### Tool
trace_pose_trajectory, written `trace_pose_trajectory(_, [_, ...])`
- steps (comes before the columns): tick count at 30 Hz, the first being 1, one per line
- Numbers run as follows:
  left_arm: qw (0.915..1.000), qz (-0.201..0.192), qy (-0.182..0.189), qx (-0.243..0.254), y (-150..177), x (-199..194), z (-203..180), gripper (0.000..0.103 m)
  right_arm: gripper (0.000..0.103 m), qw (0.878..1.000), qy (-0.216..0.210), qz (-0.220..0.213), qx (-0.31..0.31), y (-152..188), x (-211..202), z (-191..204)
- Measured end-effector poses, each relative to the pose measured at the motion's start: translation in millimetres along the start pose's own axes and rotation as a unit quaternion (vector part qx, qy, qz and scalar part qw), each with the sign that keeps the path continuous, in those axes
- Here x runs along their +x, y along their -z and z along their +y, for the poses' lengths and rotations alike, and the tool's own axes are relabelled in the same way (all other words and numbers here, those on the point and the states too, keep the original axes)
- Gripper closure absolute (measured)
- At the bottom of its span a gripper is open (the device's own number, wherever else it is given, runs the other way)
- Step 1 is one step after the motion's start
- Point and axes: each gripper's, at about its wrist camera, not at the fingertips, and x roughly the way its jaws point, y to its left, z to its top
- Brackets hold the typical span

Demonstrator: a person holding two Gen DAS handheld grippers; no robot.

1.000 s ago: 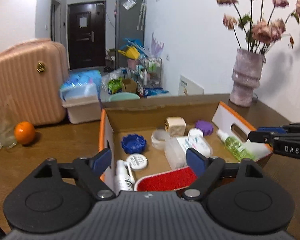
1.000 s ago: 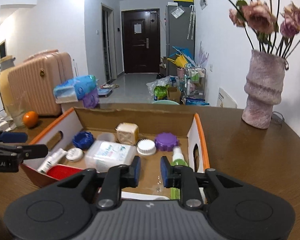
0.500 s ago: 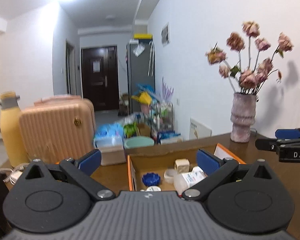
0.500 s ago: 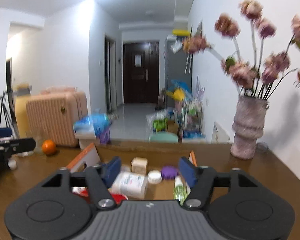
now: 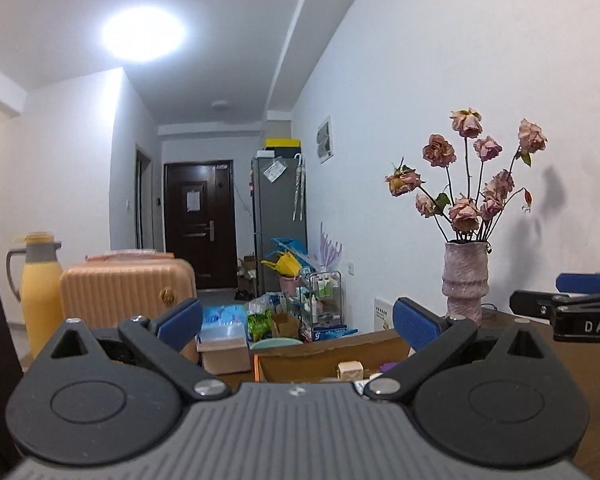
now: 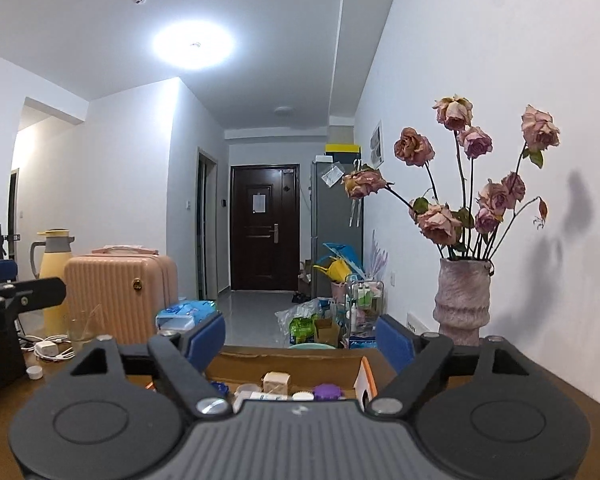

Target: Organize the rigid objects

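Observation:
A cardboard box with orange edges (image 6: 292, 359) sits on the wooden table and shows low in both wrist views (image 5: 328, 354). In it I see a beige cube (image 6: 277, 381), a purple cap (image 6: 327, 391), a white cap (image 6: 302, 395) and a blue cap (image 6: 219, 387); the rest is hidden behind the gripper bodies. My left gripper (image 5: 298, 320) is open and empty, raised above the box's near side. My right gripper (image 6: 300, 334) is open and empty too, raised over the box. Each gripper shows at the edge of the other's view.
A pink vase of dried roses (image 6: 462, 300) stands on the table at the right. A peach suitcase (image 6: 116, 296) and a yellow flask (image 6: 54, 264) stand at the left. A glass (image 6: 82, 324), a charger (image 6: 46, 347) and a small white cap (image 6: 34, 372) lie on the table's left.
Both grippers have lifted and tilted up away from the box, so the room fills the views. The right gripper has opened from nearly shut; the left has opened wider.

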Motion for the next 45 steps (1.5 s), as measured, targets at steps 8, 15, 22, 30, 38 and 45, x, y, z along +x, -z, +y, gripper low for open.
trace_pose_trajectory(8, [0.9999,-0.004,0.011,-0.006,7.9,-29.1,4.6,0.0,0.021,1.0,-0.003,0.004,0.006,11.3,-30.9,10.5])
trace_pose_trajectory(15, [0.9995,-0.015,0.026,-0.007,27.6,-79.9,11.1,0.0,0.02,1.0,-0.002,-0.004,0.015,29.3,-76.2,18.6])
trace_pose_trajectory(22, [0.9991,0.01,0.04,-0.006,57.0,-133.0,13.4,0.0,0.02,1.0,0.007,0.022,0.02,55.1,-129.5,27.2])
trace_pose_trajectory(30, [0.9994,0.014,0.022,0.024,90.4,-176.1,20.4,0.0,0.018,1.0,-0.003,0.029,0.003,87.8,-187.8,40.2])
trace_pose_trajectory(38, [0.9999,0.013,-0.001,-0.006,119.9,-223.4,13.4,0.0,0.017,0.999,0.018,0.028,0.018,112.4,-239.2,56.6])
trace_pose_trajectory(45, [0.9986,0.032,0.041,-0.008,141.3,-269.2,2.5,0.0,0.017,0.999,0.029,0.005,0.037,121.5,-287.7,82.9])
